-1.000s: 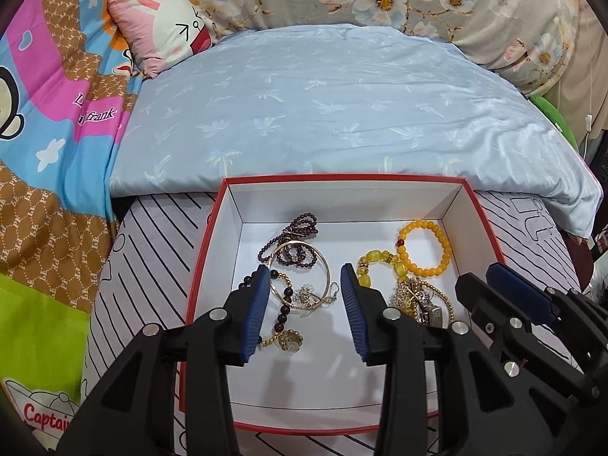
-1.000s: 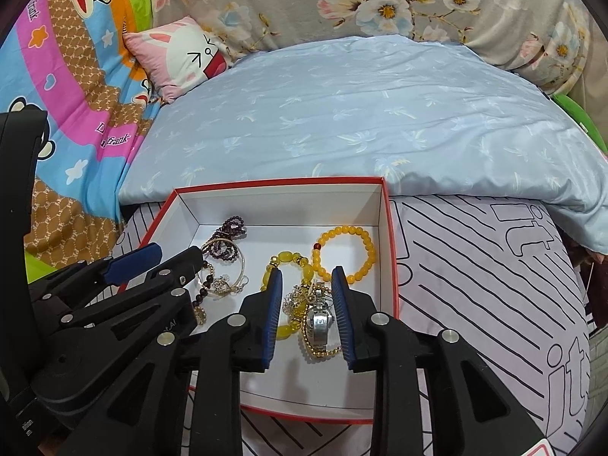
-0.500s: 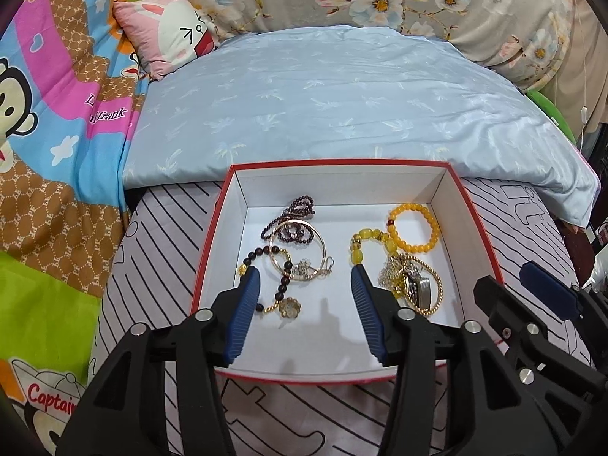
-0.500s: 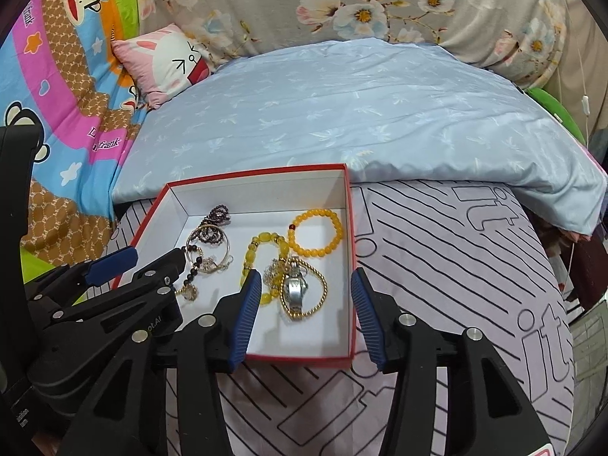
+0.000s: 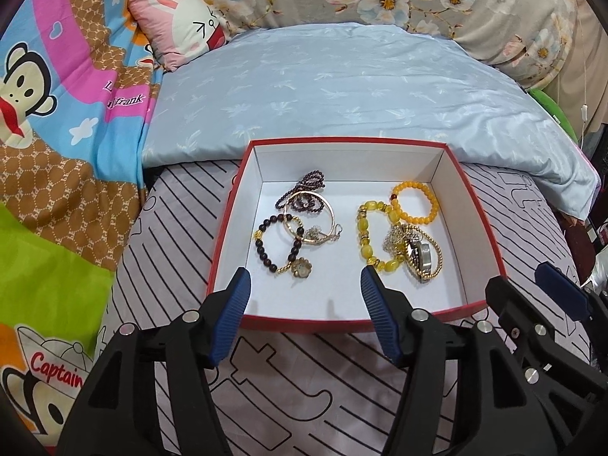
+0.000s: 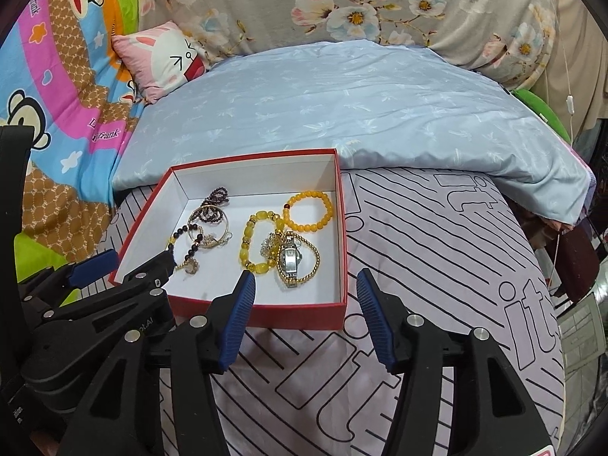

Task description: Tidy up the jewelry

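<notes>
A red box with a white inside (image 5: 243, 174) (image 6: 344, 235) sits on a striped cloth. It holds a dark bead bracelet (image 5: 266, 254), a gold bangle (image 5: 330, 205), a dark purple bead strand (image 5: 309, 182), a yellow bead bracelet (image 5: 416, 203) (image 6: 309, 211), a chunky yellow bracelet (image 5: 364, 235) (image 6: 249, 245) and a watch with a gold chain (image 5: 420, 256) (image 6: 290, 260). My left gripper (image 5: 306, 304) is open and empty at the box's near edge. My right gripper (image 6: 306, 300) is open and empty over the box's near right corner.
The box rests on a white cloth with black stripes (image 6: 437, 266). Behind it lies a light blue quilt (image 5: 342, 87) (image 6: 342, 95). A pink rabbit pillow (image 5: 182, 26) and a cartoon blanket (image 5: 57, 114) are at the left. A floral cushion (image 6: 361, 3) lines the back.
Both grippers have pulled back from inside the box toward its near edge and opened wider. The jewelry lies where it was.
</notes>
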Available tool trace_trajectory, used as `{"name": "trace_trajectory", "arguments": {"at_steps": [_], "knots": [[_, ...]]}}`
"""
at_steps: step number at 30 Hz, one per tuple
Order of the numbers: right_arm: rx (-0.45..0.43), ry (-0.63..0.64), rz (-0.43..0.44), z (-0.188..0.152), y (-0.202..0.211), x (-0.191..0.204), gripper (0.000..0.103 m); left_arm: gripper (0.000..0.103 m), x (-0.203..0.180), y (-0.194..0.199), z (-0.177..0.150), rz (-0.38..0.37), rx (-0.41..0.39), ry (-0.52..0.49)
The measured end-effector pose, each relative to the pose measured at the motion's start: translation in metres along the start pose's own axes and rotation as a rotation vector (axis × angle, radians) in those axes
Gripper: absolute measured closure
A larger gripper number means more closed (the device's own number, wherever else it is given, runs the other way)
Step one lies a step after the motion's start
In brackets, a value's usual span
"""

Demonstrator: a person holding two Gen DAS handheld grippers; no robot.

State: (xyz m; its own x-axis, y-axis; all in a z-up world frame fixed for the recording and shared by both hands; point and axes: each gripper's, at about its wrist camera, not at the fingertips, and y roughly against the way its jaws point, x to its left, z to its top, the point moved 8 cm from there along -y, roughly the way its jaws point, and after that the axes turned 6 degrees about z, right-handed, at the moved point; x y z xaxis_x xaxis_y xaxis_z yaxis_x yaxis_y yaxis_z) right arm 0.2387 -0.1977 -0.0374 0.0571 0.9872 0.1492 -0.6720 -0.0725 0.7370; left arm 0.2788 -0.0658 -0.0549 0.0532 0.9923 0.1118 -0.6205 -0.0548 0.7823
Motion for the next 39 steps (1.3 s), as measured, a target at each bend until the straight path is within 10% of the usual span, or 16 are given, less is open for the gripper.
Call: {"name": "trace_trajectory", "arguments": {"at_steps": [12, 39], "knots": [[0.003, 0.010, -0.020, -0.013, 0.010, 0.004, 0.038, 0.025, 0.018, 0.009, -0.016, 0.044, 0.000, 0.022], [-0.005, -0.006, -0.025, -0.019, 0.020, 0.006, 0.038, 0.024, 0.025, 0.020, -0.021, 0.066, -0.012, 0.039]]}}
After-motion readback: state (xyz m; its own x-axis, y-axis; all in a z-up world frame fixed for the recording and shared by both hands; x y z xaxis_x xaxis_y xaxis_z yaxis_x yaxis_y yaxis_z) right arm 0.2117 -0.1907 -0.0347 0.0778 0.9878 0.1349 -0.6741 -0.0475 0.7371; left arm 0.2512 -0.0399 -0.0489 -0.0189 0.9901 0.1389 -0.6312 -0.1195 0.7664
